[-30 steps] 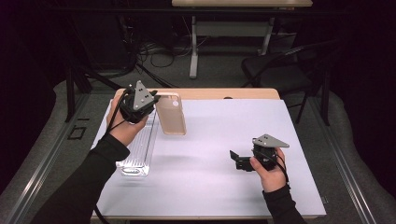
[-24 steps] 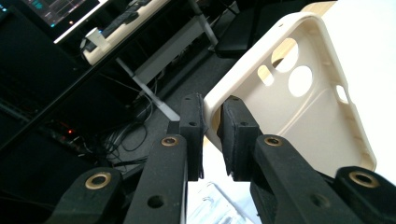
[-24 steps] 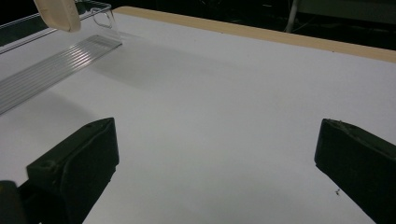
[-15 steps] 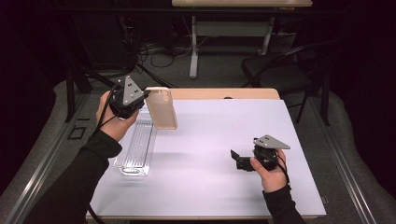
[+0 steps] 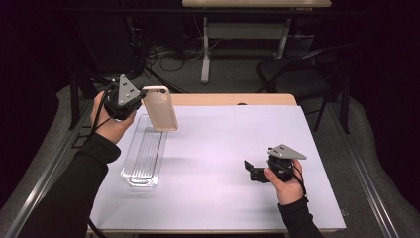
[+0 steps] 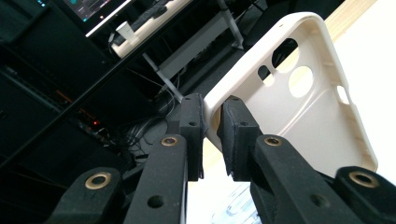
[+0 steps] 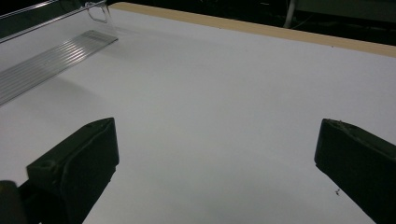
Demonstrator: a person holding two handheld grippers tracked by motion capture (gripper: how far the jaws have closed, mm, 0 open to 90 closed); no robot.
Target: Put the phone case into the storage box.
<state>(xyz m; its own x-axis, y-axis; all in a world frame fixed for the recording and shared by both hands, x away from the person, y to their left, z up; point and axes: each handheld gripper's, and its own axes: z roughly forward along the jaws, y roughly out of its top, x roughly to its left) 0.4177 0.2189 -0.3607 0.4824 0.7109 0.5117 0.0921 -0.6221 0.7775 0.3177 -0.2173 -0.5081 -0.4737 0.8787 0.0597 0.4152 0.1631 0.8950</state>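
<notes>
Fingers (image 6: 236,135) of left gripper (image 5: 130,101): clenched on one edge of beige soft-plastic phone case (image 5: 161,107), held upright in the air above far end of clear ribbed plastic tray (image 5: 142,153). Judged light, thin, flexible; best pinched on the rim near a corner. Right gripper (image 5: 253,169): released, resting on white worktop (image 5: 223,148). Since earlier frame: case carried leftward and away from the person, tilted more upright.

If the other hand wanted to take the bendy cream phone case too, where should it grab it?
Probably the free long side rim of the cream soft phone case, coming in from the table's open middle. The case is a thin shell held up off the table, and the left hand-held gripper already pinches one edge near the camera holes. The raised rim is narrow enough for two jaws; the wide flat back is not.
</notes>
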